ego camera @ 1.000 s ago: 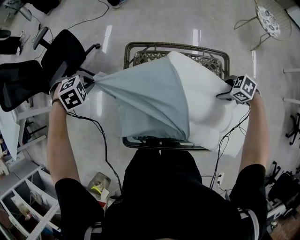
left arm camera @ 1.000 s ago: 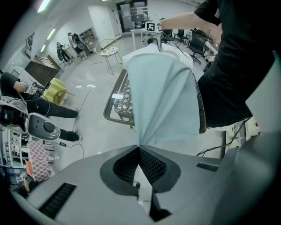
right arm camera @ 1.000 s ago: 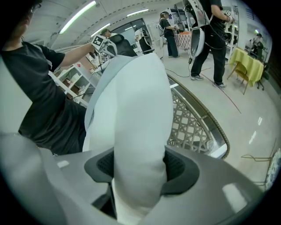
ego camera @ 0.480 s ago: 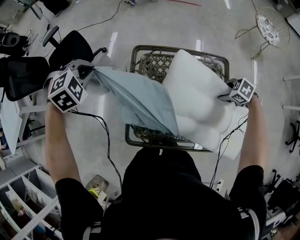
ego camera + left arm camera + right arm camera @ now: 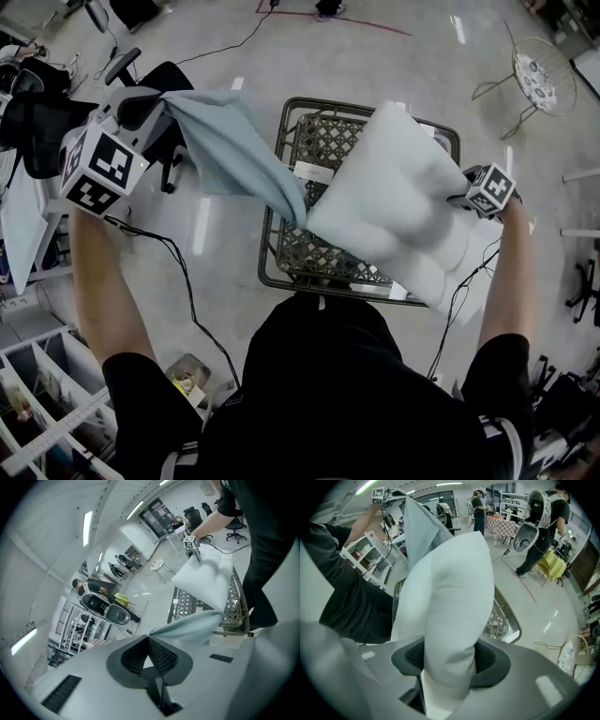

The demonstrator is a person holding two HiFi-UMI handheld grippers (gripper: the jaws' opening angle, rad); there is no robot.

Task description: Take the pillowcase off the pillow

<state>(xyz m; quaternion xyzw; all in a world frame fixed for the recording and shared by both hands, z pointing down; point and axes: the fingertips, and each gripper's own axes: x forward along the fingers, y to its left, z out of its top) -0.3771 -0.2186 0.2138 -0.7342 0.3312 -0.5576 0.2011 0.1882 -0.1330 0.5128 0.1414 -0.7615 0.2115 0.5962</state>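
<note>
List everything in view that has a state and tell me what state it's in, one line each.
pillowcase: pulled nearly off, stretched taut from the left gripper to the pillow's near corner
pillow: bare almost all over, held in the air above the basket
left gripper: raised, shut on the pillowcase's end
right gripper: shut on the pillow's end
woven basket: upright on the floor

Operator wears a black short-sleeved top (image 5: 347, 394). The left gripper (image 5: 161, 94) has a pale grey moulded housing and carries a marker cube (image 5: 98, 169), white with black square markers. The right gripper (image 5: 457, 198) carries a matching cube (image 5: 490, 187). A thin black cable (image 5: 190, 295) leads from the left unit and a second cable (image 5: 453, 305) from the right. The jaw pads (image 5: 161, 657) are black and finely ribbed.
</note>
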